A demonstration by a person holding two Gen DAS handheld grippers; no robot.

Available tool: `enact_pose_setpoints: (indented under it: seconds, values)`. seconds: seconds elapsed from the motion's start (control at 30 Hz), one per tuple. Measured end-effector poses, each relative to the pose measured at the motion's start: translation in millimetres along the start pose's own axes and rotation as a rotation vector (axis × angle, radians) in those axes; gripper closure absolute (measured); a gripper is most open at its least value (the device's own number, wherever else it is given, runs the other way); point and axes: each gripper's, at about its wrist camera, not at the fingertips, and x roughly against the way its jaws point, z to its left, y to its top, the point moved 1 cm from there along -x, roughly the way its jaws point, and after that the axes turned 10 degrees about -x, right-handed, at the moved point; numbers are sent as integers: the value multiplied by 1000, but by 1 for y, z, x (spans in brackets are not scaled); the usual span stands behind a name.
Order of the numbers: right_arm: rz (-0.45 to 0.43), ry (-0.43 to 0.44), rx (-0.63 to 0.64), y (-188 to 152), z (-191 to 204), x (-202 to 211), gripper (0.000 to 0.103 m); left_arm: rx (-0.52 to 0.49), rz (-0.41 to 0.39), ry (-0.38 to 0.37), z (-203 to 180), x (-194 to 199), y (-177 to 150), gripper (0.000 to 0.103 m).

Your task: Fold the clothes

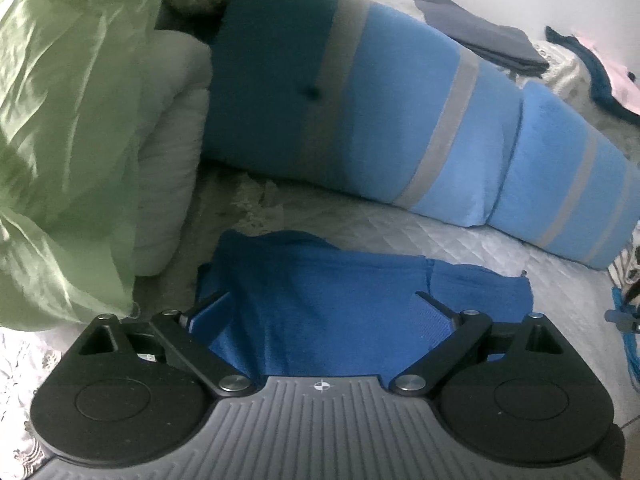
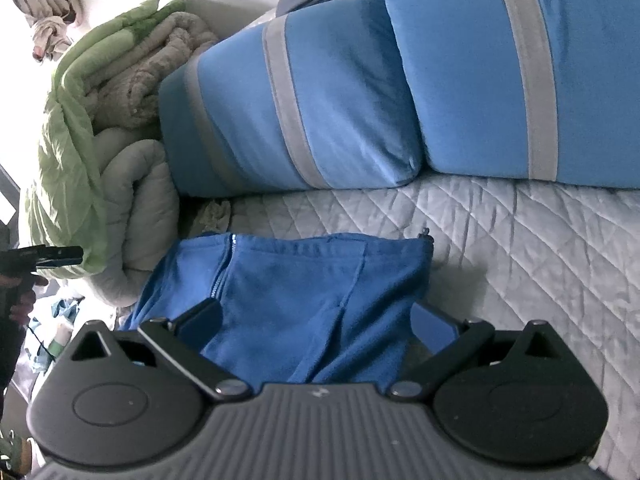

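A blue fleece garment (image 1: 340, 276) with a zip lies crumpled on the quilted bedspread (image 1: 460, 240). In the left wrist view my left gripper (image 1: 318, 304) is open wide just above its near part, the cloth showing between the fingers (image 1: 210, 312) without being pinched. In the right wrist view the same garment (image 2: 304, 272) shows its zip along the left side. My right gripper (image 2: 314, 312) is open too, its fingers (image 2: 202, 316) spread over the garment's near edge. A hand holds a black tool (image 2: 52, 258) at the far left edge.
Two blue cushions with grey stripes (image 2: 312, 92) lean behind the garment. A green quilt (image 1: 60, 120) and a rolled grey duvet (image 2: 140, 208) are piled on the left. Dark folded clothes (image 1: 480, 32) lie at the back right. Bare bedspread (image 2: 520, 248) stretches right of the garment.
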Motion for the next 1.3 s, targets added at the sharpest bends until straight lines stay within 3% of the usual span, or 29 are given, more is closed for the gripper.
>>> enact_pose_setpoints:
  seconds: [0.37, 0.83, 0.93, 1.13, 1.3]
  values:
    - [-12, -32, 7, 2, -15, 23, 0, -76, -21, -50, -55, -1, 6, 6]
    - [-52, -134, -13, 20, -66, 80, 0, -178, 34, -83, -130, -57, 15, 6]
    - [-55, -205, 0, 21, -76, 84, 0, -182, 31, -74, -140, -64, 16, 6]
    - [-76, -524, 47, 19, -94, 83, 0, -203, 39, -34, -155, -80, 15, 6]
    - [-52, -549, 8, 17, -112, 81, 0, -202, 49, -11, -157, -97, 13, 6]
